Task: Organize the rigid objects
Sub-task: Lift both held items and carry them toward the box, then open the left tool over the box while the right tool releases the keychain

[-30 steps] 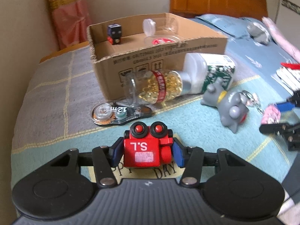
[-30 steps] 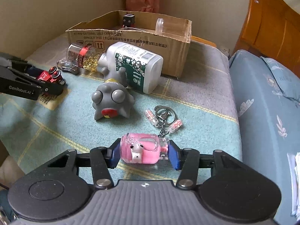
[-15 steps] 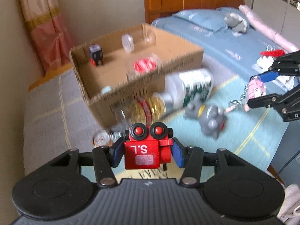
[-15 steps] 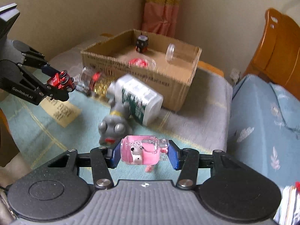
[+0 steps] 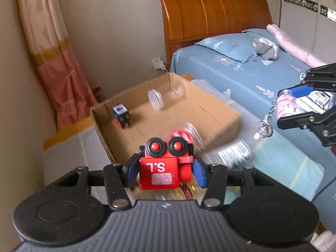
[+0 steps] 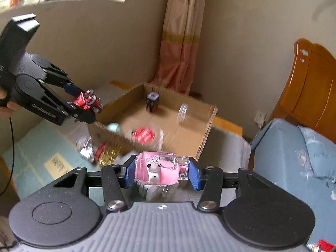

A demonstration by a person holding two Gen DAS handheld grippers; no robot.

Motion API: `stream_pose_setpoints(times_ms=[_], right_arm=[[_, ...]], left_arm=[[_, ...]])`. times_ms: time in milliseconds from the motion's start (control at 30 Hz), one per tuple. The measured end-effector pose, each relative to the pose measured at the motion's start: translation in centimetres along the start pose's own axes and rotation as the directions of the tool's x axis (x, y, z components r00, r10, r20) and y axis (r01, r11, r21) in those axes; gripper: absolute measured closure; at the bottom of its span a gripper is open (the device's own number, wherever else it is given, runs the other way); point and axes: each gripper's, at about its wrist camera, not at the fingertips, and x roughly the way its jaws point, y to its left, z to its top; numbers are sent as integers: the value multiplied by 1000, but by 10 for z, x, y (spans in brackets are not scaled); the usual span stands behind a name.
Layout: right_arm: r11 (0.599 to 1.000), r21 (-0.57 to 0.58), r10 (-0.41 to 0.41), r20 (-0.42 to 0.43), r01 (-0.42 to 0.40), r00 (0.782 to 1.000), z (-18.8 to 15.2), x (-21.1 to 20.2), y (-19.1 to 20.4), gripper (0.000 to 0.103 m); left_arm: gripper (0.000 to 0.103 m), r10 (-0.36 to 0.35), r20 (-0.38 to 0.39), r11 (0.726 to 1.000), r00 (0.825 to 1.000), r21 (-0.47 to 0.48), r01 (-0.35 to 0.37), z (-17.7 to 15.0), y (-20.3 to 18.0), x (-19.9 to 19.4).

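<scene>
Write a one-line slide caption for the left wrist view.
Left gripper holds a red toy robot in front of the cardboard box.

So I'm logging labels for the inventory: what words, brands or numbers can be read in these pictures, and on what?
"S.L": white letters on the chest of the red toy robot, held in the left gripper.
Side of the left gripper's finger, right wrist view: white brand lettering, too small to read.
White bottle: label blurred.
Paper sheet on the mat: print blurred.
Red lid in the cardboard box: markings blurred.
</scene>
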Motion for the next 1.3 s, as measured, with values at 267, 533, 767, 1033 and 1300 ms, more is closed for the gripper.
stream_pose_setpoints(times_ms=[267,533,767,1033,1300], right_arm=[[999,51,-4,75,0,997,42,20,-21,48],[997,83,1,9,-1,1000,51,71,-28,48],[996,84,-20,-53,25,998,41,96,-23,16],[997,71,-32,-36,35,999,32,76,-13,0],[996,86,-34,-64,39,997,14,65,-1,0]], left_arm=[[51,33,0,999,999,-42,-33,34,27,31],[51,49,-36,997,998,-62,-51,46,43,69],[51,43,-72,995,996,-87,-50,46,51,91],[51,62,-84,994,995,-81,-68,50,52,103],[12,104,-41,990,994,-91,-108,43,52,79]])
